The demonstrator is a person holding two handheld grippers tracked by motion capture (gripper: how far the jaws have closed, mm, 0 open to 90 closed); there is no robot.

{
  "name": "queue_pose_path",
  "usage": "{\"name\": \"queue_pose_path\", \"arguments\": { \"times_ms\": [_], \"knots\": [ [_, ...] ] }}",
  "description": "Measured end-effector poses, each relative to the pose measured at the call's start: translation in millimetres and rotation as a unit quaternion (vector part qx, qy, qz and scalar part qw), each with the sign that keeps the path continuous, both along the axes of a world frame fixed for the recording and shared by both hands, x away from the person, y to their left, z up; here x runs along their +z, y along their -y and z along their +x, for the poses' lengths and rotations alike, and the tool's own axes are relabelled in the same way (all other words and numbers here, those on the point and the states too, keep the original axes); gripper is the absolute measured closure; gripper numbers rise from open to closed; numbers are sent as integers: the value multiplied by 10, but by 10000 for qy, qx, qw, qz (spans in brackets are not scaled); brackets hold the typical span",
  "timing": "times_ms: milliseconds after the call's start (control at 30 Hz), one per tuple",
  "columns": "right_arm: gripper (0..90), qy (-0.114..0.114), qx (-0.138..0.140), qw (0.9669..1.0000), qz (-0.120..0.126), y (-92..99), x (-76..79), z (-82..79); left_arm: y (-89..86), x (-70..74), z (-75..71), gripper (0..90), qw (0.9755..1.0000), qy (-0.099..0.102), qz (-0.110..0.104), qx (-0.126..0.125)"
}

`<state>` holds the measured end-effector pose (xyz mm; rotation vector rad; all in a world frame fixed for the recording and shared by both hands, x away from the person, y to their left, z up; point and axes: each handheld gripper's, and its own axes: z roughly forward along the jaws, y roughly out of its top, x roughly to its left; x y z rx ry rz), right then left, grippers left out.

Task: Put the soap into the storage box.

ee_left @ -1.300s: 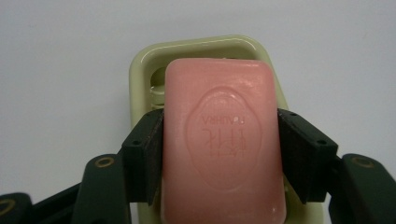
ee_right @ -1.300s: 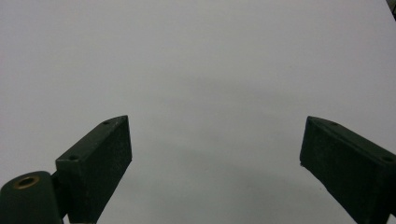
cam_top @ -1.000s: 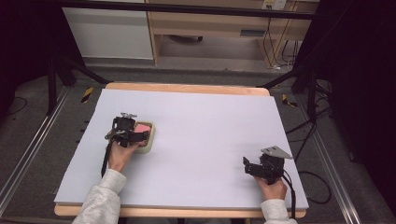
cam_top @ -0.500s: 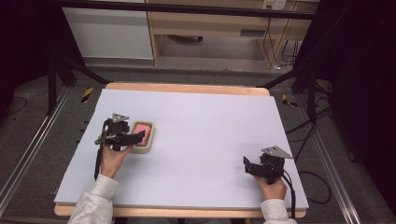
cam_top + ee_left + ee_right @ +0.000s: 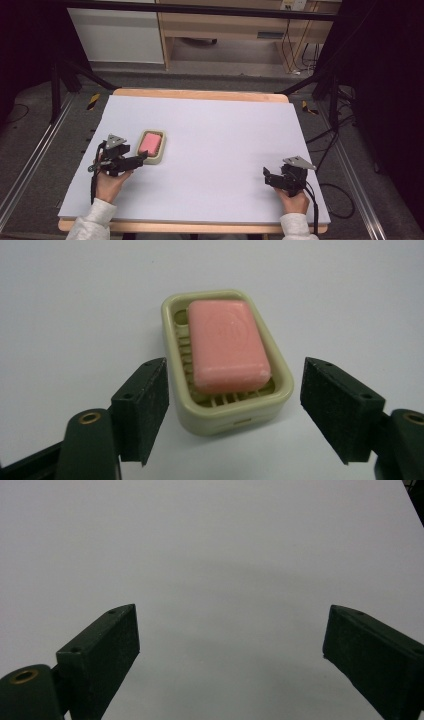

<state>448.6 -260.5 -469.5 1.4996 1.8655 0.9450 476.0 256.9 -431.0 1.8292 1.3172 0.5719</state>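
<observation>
A pink bar of soap [image 5: 150,142] [image 5: 227,345] lies in a cream soap dish [image 5: 160,148] [image 5: 225,417] on the left half of the white table sheet [image 5: 215,135]. My left gripper [image 5: 142,158] [image 5: 232,415] is open just short of the dish's near end, with its jaws standing wide on either side of that end and touching nothing. Toward the front right of the sheet, my right gripper [image 5: 266,176] [image 5: 230,655] is open above bare sheet with nothing between its jaws.
A wooden table edge [image 5: 200,94] borders the sheet at the back. Beyond it stand a white cabinet [image 5: 117,35] and a wooden shelf unit [image 5: 240,30]. Metal rails [image 5: 30,160] run along both sides, and cables [image 5: 340,195] lie on the floor at the right.
My left gripper has drawn back toward the person and to the left, off the soap dish. The soap and dish now lie uncovered. The right gripper has stayed put.
</observation>
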Motion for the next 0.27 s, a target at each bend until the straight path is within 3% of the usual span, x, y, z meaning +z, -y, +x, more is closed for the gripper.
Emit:
{"name": "queue_pose_path", "arguments": {
  "times_ms": [267],
  "knots": [
    [74,-78,-73,9999,-5,50,-33,14,-155,-162,-165,207,9998,-76,193,-4]
  ]
}}
